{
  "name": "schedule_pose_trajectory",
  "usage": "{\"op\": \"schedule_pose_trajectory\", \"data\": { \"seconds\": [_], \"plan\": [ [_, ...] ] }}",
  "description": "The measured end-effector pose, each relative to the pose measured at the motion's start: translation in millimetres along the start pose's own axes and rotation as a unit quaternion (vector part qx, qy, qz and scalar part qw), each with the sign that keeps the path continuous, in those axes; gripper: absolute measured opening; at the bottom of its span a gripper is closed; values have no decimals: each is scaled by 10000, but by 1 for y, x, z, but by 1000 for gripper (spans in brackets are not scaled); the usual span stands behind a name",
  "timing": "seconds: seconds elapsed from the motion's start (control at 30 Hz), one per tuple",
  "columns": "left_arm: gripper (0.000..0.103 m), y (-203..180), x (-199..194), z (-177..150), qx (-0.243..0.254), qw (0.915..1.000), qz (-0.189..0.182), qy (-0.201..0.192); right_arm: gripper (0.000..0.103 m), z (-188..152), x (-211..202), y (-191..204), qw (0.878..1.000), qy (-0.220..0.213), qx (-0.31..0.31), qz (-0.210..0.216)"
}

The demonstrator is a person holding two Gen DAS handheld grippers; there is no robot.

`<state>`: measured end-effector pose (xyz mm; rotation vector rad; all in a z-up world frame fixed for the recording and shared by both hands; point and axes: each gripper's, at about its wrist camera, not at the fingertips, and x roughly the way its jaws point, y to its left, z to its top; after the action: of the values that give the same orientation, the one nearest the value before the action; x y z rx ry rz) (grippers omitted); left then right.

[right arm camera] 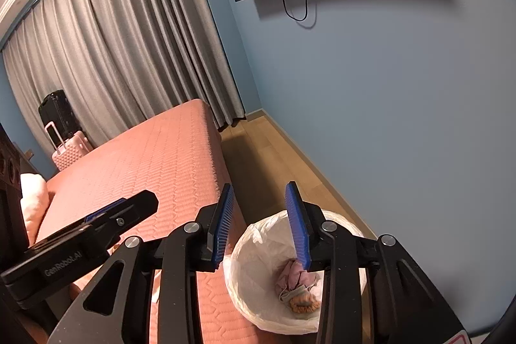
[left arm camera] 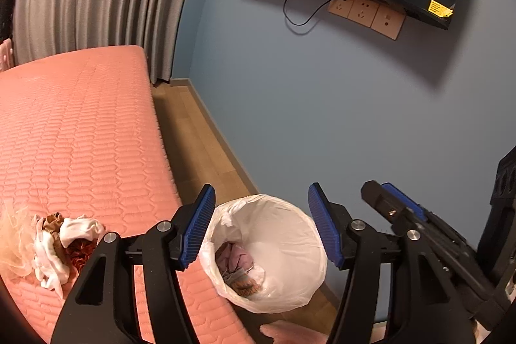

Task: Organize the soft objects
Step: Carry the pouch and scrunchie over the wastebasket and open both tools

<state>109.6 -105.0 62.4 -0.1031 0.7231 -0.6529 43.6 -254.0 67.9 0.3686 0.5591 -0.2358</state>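
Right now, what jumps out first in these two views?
The white-lined bin on the floor beside the bed, with a few small soft items already at its bottom. Both the left gripper and the right gripper hang open and empty above it. Next, the salmon quilted mattress, where a small heap of white, brown and cream fabrics lies near its edge, left of the bin.

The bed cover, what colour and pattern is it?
Salmon pink bed cover, quilted in rows of elongated stitched shapes; clearest in the left wrist view.
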Motion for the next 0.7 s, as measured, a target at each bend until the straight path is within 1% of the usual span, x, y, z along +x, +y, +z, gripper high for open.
{"op": "schedule_pose_trajectory", "data": {
  "seconds": [0.13, 0.3, 0.43, 0.7],
  "plan": [
    [57, 5, 0, -3, -85, 9999, 94, 35, 39, -2, -2, 6, 10000, 14, -71, 25],
    [57, 12, -5, -5, -159, 9996, 227, 4, 40, -7, -3, 17, 9998, 87, -164, 81],
    [57, 22, -11, -7, -246, 9993, 289, -23, 46, -12, -5, 26, 9996, 129, -209, 140],
    [57, 45, -25, -14, -419, 9981, 441, -80, 47, -24, -4, 49, 9987, 256, -336, 275]
  ]
}}
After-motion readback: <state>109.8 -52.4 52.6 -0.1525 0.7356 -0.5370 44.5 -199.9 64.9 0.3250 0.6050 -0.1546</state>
